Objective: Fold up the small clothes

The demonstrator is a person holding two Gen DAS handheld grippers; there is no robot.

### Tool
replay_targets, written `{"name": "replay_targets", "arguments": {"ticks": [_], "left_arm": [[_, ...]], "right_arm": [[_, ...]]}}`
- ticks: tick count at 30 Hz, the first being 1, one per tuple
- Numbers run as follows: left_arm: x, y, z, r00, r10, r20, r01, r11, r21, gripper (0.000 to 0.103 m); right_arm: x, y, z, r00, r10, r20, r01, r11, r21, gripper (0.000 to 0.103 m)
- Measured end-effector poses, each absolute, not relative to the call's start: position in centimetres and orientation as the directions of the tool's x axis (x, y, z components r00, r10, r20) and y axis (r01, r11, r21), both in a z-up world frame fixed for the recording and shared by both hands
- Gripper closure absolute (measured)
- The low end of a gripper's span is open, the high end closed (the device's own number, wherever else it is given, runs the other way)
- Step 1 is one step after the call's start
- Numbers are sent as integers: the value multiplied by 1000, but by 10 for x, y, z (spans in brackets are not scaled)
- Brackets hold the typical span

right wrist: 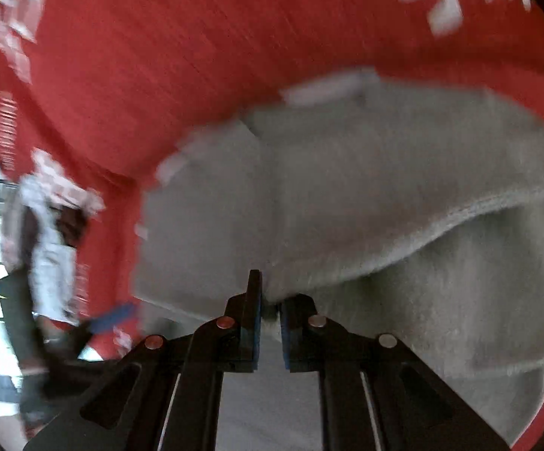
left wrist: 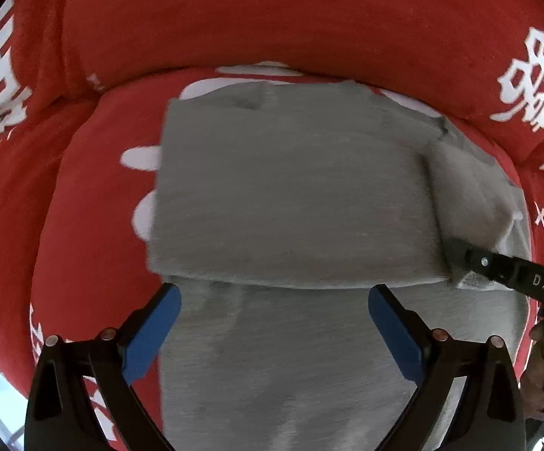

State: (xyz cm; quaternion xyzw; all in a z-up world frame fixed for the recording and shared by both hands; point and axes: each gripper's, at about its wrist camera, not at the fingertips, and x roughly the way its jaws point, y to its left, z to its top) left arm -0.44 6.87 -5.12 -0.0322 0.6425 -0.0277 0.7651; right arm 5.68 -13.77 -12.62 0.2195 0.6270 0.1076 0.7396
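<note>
Left tongs (left wrist: pixel 275 332), blue pads apart and empty, hover over the grey garment (left wrist: pixel 294 195). Right tongs (right wrist: pixel 270 315), nearly together, pinch a fold of its soft, fuzzy knit at the near hem. The garment lies half-folded, roughly rectangular, mid-bed on a red blanket (left wrist: pixel 272 18) with white lettering. Judged best: carry the pinched edge across level, aligning hems before release.
</note>
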Motion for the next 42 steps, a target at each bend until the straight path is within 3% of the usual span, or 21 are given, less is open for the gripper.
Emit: {"name": "replay_targets", "arguments": {"ticks": [1, 3, 5, 8, 10, 11, 18, 22, 27, 30, 33, 37, 42], "left_arm": [[-4, 75, -51, 171, -88, -981, -6, 996, -91, 3], [-3, 80, -52, 167, -97, -981, -12, 995, -100, 3], [-1, 89, -51, 170, -107, -980, -16, 994, -111, 3], [1, 97, -42, 185, -144, -972, -18, 989, -150, 3], [2, 103, -37, 198, -186, -962, -27, 980, -195, 3], [4, 107, -36, 202, -208, -957, -33, 975, -219, 3], [16, 139, -33, 226, -258, -939, -113, 951, -288, 3], [20, 159, -37, 220, -251, -943, -179, 940, -292, 3], [24, 158, -42, 200, -268, -942, -152, 942, -300, 3], [28, 143, -48, 168, -301, -939, -114, 940, -322, 3], [31, 127, -49, 160, -318, -934, -82, 939, -334, 3], [40, 110, -54, 149, -309, -939, -58, 946, -320, 3], [47, 98, -69, 114, -259, -959, -47, 963, -266, 3]], "right_arm": [[54, -142, -126, 205, 444, -873, 136, 870, 474, 89], [49, -151, -118, 248, 443, -862, 182, 852, 491, 74], [43, -167, -106, 331, 419, -845, 239, 829, 505, 70], [44, -194, -106, 394, 401, -827, 384, 746, 544, 71], [51, -199, -105, 415, 373, -830, 417, 733, 538, 87], [57, -192, -100, 417, 348, -840, 385, 769, 510, 93], [73, -85, -69, 342, 406, -848, -117, 913, 390, 94], [64, -42, -90, 236, 356, -904, -241, 923, 300, 94], [49, -28, -107, 148, 299, -943, -286, 925, 249, 86], [42, -53, -102, 142, 346, -928, -197, 928, 316, 68], [33, -89, -98, 169, 398, -902, -49, 917, 396, 68], [2, -179, -99, 257, 400, -880, 281, 840, 464, 68], [-40, -274, -107, 389, 318, -864, 583, 641, 499, 68]]}}
